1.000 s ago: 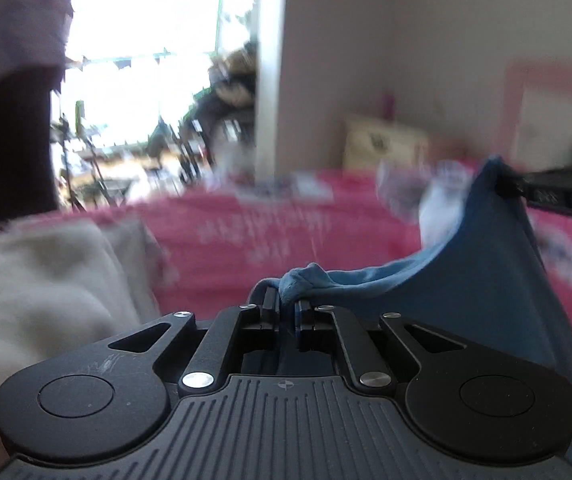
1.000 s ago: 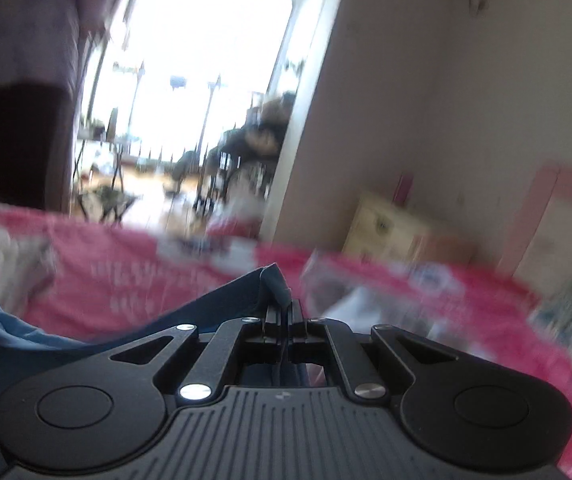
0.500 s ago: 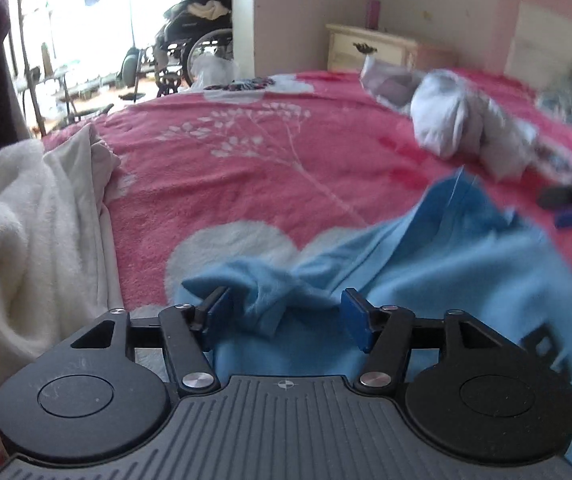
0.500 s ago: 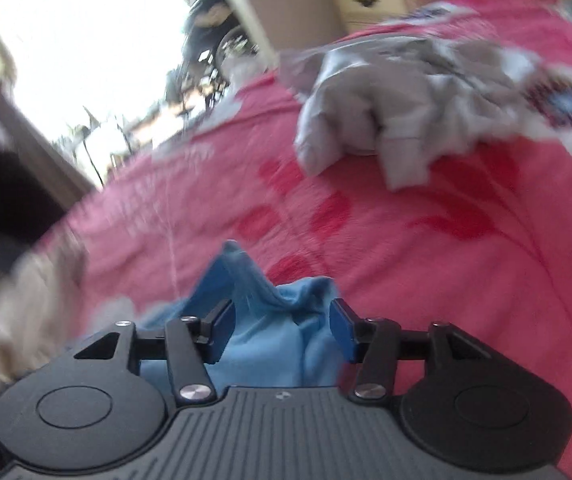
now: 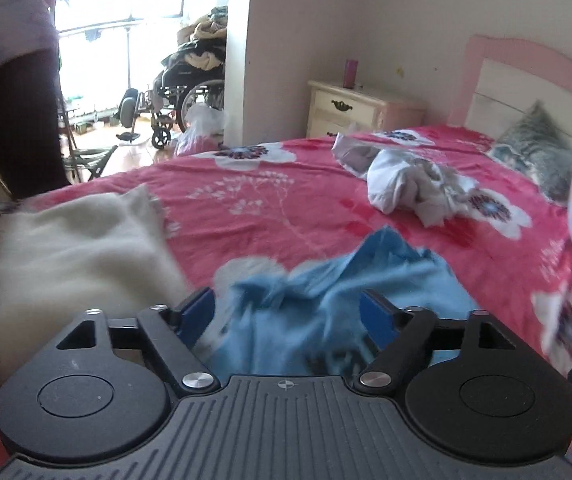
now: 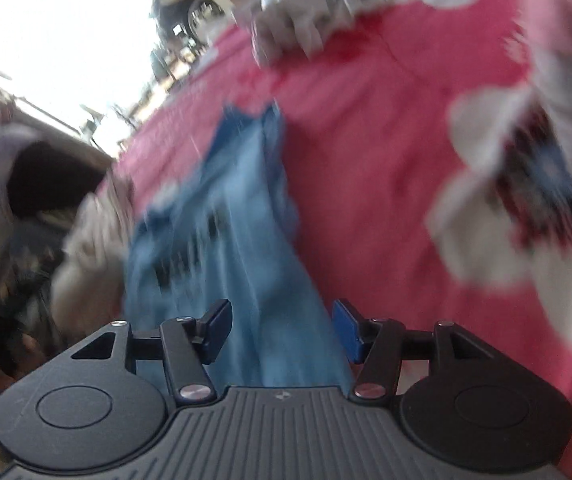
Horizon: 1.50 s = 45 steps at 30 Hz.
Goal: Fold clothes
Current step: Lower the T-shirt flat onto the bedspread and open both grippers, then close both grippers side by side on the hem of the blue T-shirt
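A light blue garment (image 5: 326, 296) lies crumpled on the pink flowered bedspread (image 5: 253, 208). My left gripper (image 5: 290, 314) hovers just above it, its jaws still opening, and the blue pads press on nothing. In the blurred right wrist view the same blue garment (image 6: 221, 216) stretches away across the bed. My right gripper (image 6: 281, 330) stands open over its near end, with cloth seen between the fingers but not pinched.
A cream fleece garment (image 5: 65, 256) lies at the left beside the blue one. A white and grey bundle of clothes (image 5: 410, 186) sits farther back, a grey pillow (image 5: 538, 156) by the headboard. A nightstand (image 5: 358, 110) and a wheelchair (image 5: 181, 96) stand beyond the bed.
Both grippers were shut on the blue garment held up in the air. They have opened, the garment has dropped onto the bed, and the right gripper has swung and rolled sideways.
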Each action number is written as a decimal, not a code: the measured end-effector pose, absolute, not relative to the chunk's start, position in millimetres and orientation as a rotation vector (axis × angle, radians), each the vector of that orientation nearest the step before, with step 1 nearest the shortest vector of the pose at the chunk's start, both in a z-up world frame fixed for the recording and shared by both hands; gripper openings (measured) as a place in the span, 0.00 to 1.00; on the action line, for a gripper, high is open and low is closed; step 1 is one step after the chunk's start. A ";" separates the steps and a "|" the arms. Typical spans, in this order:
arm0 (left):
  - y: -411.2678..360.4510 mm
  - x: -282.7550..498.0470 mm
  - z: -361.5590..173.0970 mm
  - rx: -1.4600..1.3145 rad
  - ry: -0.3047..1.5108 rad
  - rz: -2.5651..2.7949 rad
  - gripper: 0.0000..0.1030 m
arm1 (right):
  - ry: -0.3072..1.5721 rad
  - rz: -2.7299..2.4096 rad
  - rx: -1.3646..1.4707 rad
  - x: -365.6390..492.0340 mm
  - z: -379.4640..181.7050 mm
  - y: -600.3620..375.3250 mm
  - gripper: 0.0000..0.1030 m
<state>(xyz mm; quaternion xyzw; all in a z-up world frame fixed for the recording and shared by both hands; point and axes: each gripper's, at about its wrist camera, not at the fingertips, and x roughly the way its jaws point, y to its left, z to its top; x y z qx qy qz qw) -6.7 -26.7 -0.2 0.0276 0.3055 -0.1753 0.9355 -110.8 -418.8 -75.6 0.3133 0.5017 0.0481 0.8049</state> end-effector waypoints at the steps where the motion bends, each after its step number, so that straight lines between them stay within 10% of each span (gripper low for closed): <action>1: -16.7 -21.4 1.2 0.069 0.641 -0.363 0.81 | 1.096 0.090 0.671 -123.3 -78.2 -416.8 0.57; 14: 52.4 -157.1 -61.4 0.084 1.083 -0.551 0.80 | 1.245 -0.019 0.708 -216.3 -82.5 -402.9 0.57; 29: 52.7 -207.9 -108.2 0.144 1.211 -0.699 0.71 | 0.975 0.499 -0.438 -293.5 -33.8 -207.3 0.39; 40: 76.3 -198.8 -124.9 -0.030 1.258 -0.642 0.52 | 0.986 0.756 -0.576 -280.6 -72.2 -147.8 0.37; 45: 83.5 -197.3 -128.8 -0.089 1.269 -0.641 0.47 | 1.006 0.776 -0.591 -275.0 -90.1 -138.7 0.07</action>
